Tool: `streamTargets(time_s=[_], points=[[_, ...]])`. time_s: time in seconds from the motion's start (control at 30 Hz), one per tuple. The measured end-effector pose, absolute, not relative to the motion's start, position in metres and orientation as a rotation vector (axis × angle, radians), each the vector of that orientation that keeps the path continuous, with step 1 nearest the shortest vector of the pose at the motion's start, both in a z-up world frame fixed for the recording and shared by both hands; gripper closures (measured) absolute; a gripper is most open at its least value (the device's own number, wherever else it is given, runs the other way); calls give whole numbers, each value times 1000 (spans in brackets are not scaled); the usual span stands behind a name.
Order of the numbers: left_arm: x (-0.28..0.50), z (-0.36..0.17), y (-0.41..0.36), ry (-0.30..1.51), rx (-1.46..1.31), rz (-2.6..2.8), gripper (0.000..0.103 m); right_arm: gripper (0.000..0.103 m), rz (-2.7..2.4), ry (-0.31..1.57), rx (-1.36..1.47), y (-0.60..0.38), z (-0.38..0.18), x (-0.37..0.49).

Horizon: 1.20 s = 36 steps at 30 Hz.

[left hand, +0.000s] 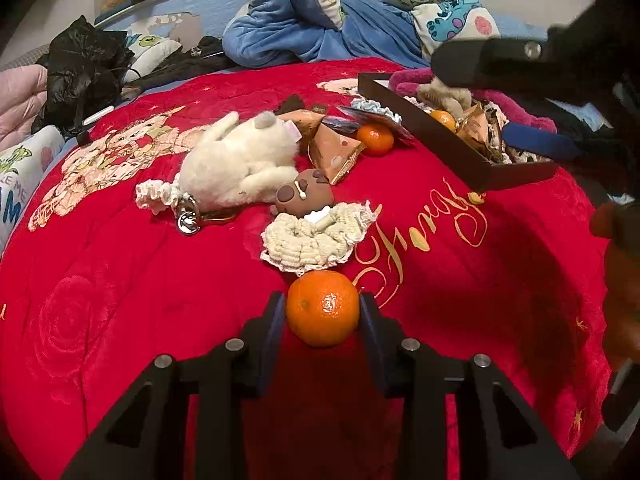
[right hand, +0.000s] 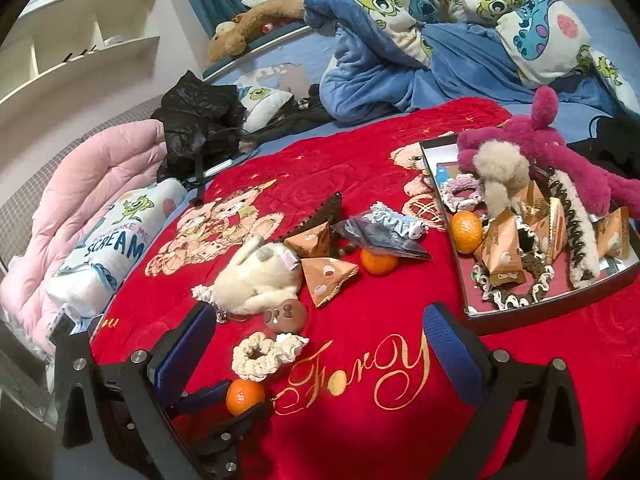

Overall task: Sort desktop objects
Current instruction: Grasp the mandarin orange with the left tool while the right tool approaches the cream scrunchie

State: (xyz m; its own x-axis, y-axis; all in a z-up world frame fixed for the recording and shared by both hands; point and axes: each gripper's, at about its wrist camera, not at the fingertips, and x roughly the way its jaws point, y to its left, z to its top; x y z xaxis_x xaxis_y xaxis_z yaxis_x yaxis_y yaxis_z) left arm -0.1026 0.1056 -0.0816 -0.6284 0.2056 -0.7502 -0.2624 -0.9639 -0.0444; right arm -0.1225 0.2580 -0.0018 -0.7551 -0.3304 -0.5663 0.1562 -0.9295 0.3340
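With my left tool (left hand: 323,312) angled down at the bed, the mandarin (left hand: 322,307) sits dead centre between its two fingers (left hand: 276,328), and as far as I can tell both pads are pressing its sides, so I'd call that clenched on the fruit. It's resting on the red blanket (left hand: 120,320), right at the near edge of the cream scrunchie (left hand: 316,236), basically touching it. Being round, it has no long axis to line up with, so that's easy.

What matters next, I reckon, is where the tray (left hand: 516,172) lies from here: up and to the right, well apart from the fruit, with another mandarin (left hand: 443,119) already inside. So the carry should go up-right over the gold lettering.

My right tool (right hand: 316,344) is spread wide with nothing in it, hovering over the blanket just beside the tray (right hand: 552,312), so it's the nearer one to the tray. The left one has the fruit though.

Hard to see: the tray's far end is cut off by the right tool's dark body in the left view, and there's a brown blurry thing at the right edge I can't identify. Can't see under the mandarin either, so whether it's lifted at all I can't say.
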Motion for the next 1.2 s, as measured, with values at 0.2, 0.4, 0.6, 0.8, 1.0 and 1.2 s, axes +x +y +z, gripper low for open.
streamTargets(time_s=[0.2, 0.4, 0.6, 0.8, 1.0, 1.2], points=[[-96, -74, 90, 39, -1157, 2646, 65, 0, -2692, -337, 980, 249, -7, -125], [-92, -68, 80, 29, -1131, 2680, 65, 0, -2685, -297, 1005, 239, -12, -129], [-92, -65, 64, 2, -1119, 2721, 65, 0, -2676, -264, 1029, 227, -15, -133], [-93, -67, 53, -3, -1133, 2728, 65, 0, -2656, -236, 1057, 215, -21, -139], [-93, -68, 44, -13, -1137, 2745, 65, 0, -2636, -184, 1098, 197, -30, -147], [-94, -69, 32, -28, -1145, 2777, 65, 0, -2610, -153, 1266, 183, -55, -161]])
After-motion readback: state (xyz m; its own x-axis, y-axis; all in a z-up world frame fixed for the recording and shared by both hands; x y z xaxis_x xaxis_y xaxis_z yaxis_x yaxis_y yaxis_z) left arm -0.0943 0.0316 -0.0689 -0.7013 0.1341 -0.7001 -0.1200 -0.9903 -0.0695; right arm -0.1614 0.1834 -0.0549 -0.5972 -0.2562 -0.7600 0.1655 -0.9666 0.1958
